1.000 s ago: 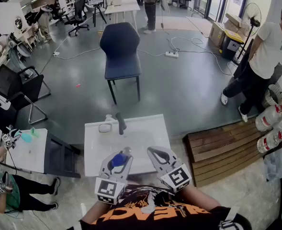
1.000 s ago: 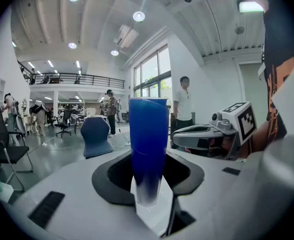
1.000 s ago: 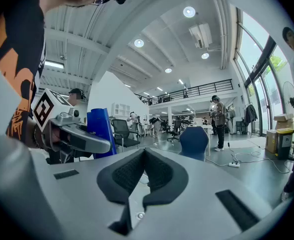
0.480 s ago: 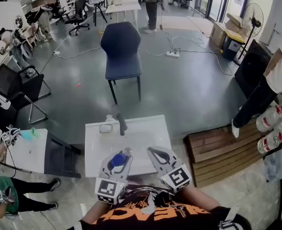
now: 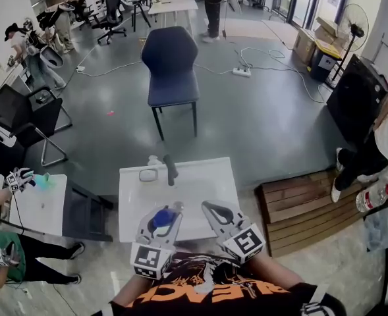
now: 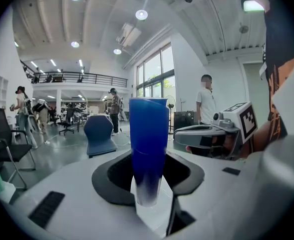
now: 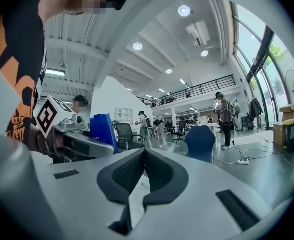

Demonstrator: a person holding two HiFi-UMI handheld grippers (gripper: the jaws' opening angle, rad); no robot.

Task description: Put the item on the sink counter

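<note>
The left claw (image 5: 161,210) was clamped on a blue cup (image 5: 159,219), which stood upright between its jaws. The right claw (image 5: 207,207) hung just beside it, jaws pressed together and empty. Both pointed forward, close to the chest.

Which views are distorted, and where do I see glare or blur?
Head view: wide-angle, the edges curve, the light is even, no blur. Left gripper view: fisheye with black corners; the cup is fairly sharp, the lamps glare. Right gripper view: the same black corners; bright windows.
</note>
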